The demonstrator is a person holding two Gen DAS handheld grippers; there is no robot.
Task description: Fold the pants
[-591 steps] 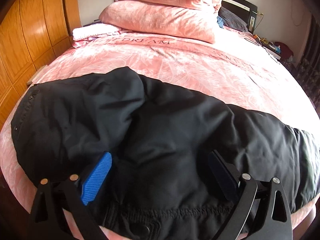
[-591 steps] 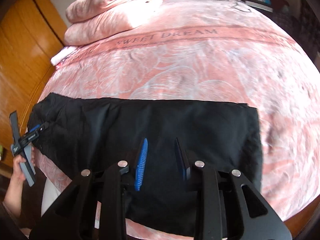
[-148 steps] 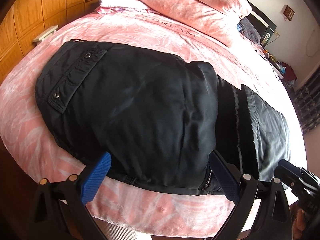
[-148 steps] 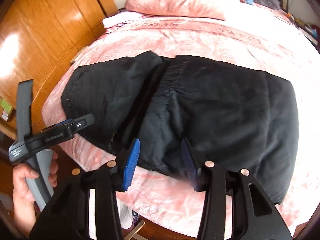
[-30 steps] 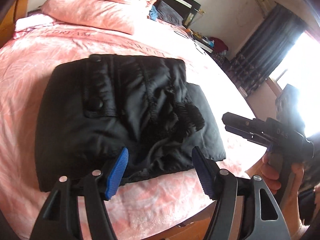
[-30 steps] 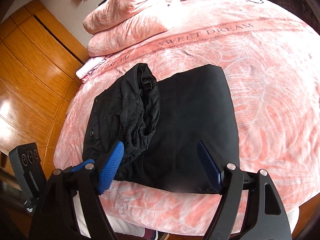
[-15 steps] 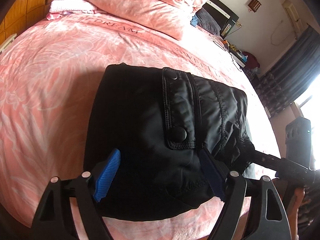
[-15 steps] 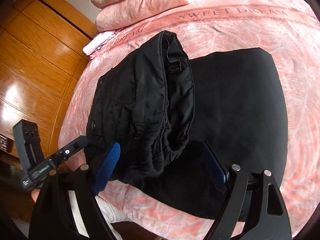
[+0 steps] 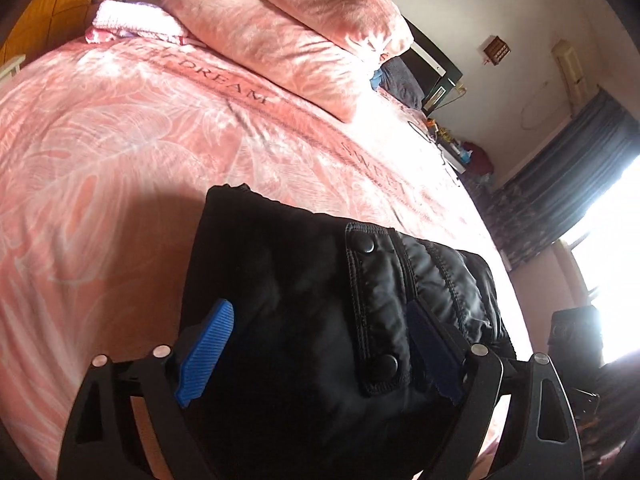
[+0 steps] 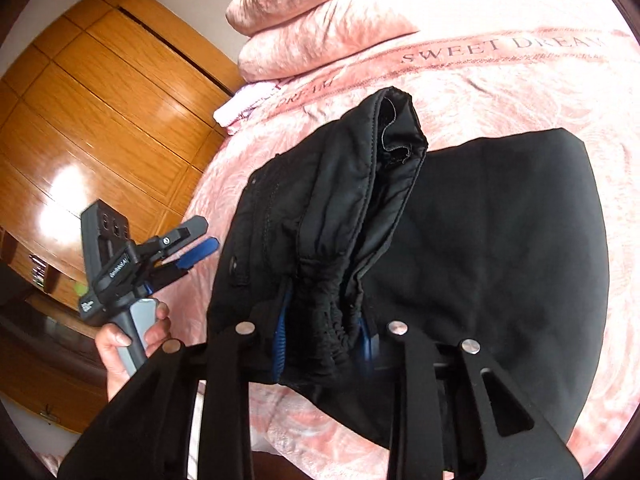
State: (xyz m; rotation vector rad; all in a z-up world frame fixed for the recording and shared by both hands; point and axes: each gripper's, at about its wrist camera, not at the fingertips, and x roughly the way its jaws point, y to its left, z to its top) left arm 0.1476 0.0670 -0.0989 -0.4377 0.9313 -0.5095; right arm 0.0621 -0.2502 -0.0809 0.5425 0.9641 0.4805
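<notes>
The black pants [image 10: 500, 248] lie folded on the pink bed, near its front edge. My right gripper [image 10: 322, 340] is shut on the bunched elastic waistband [image 10: 324, 316] and holds that top fold raised above the flat lower layer. In the left wrist view the pants [image 9: 304, 320] fill the lower middle, with a snap-button pocket flap [image 9: 372, 300] on top. My left gripper [image 9: 320, 352] is open, its blue pads on either side of the fabric. It also shows in the right wrist view [image 10: 192, 248], held just left of the pants.
The pink bedspread [image 9: 120, 140] covers the bed. Two pink pillows [image 9: 280, 28] are stacked at the head. A wooden wardrobe [image 10: 92, 120] stands left of the bed. A nightstand with clutter [image 9: 460, 148] and dark curtains [image 9: 560, 184] are at the far right.
My right gripper has closed on the waistband and lifted the top fold. My left gripper has moved closer over the pants and stays open.
</notes>
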